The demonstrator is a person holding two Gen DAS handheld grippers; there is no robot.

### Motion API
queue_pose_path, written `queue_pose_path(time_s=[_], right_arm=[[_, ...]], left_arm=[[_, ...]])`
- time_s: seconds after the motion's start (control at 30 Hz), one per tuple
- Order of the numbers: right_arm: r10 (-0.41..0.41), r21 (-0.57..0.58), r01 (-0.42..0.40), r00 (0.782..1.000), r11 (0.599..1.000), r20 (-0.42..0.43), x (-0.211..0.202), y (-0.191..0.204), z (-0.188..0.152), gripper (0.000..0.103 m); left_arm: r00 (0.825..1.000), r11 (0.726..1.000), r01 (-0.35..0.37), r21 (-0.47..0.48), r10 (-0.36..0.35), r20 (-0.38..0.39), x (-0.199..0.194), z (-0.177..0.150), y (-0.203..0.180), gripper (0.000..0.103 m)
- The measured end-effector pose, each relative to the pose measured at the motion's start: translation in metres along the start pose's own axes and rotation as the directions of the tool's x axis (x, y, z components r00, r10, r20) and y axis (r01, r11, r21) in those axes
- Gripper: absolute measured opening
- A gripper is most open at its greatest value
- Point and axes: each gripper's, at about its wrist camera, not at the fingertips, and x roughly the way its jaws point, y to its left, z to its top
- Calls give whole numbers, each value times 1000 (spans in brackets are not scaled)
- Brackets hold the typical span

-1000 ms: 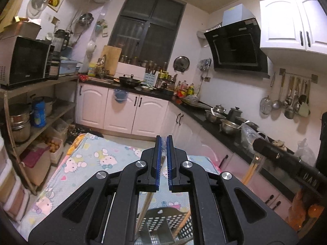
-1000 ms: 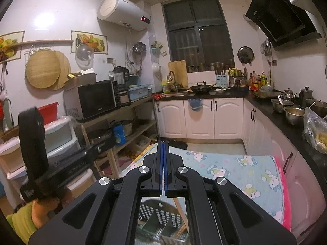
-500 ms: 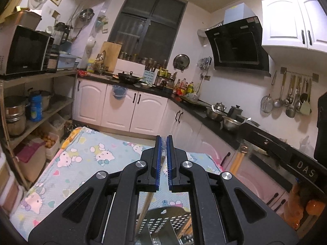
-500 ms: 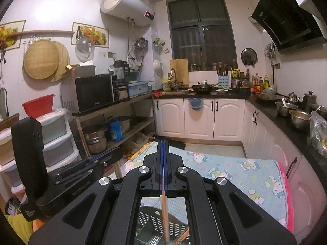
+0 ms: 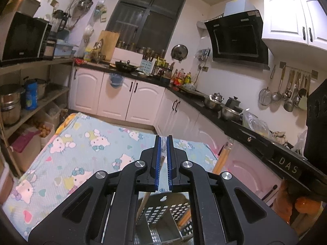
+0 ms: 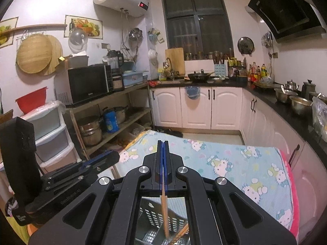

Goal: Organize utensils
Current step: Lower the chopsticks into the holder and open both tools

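My left gripper is shut on a thin wooden stick in clear wrap, which slants down below the jaws. My right gripper is shut on a wooden chopstick that hangs straight down into a black perforated utensil basket. More wooden sticks lean in that basket at its lower right. The same basket sits right under the left jaws. In the left wrist view the chopstick held by the right hand shows to the right.
The basket stands on a table covered by a light-blue cartoon-cat cloth, which runs ahead of both grippers. White cabinets and a dark counter with pots line the right side. Shelves with a microwave stand on the left.
Both grippers have sunk toward the basket. The chopstick in the right gripper now reaches down into the basket. Both stay shut on their sticks.
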Motion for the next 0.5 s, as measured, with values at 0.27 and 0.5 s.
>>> queue_pose_path(time_s=[0.27, 0.5], right_arm=[[-27, 22, 28, 997, 999, -72, 11, -12, -26, 1], [-53, 40, 57, 994, 998, -97, 6, -24, -41, 1]], left_arm=[[999, 999, -17, -33, 16, -46, 1, -9, 10, 1], [997, 999, -31, -41, 27, -74, -4, -11, 14, 1]])
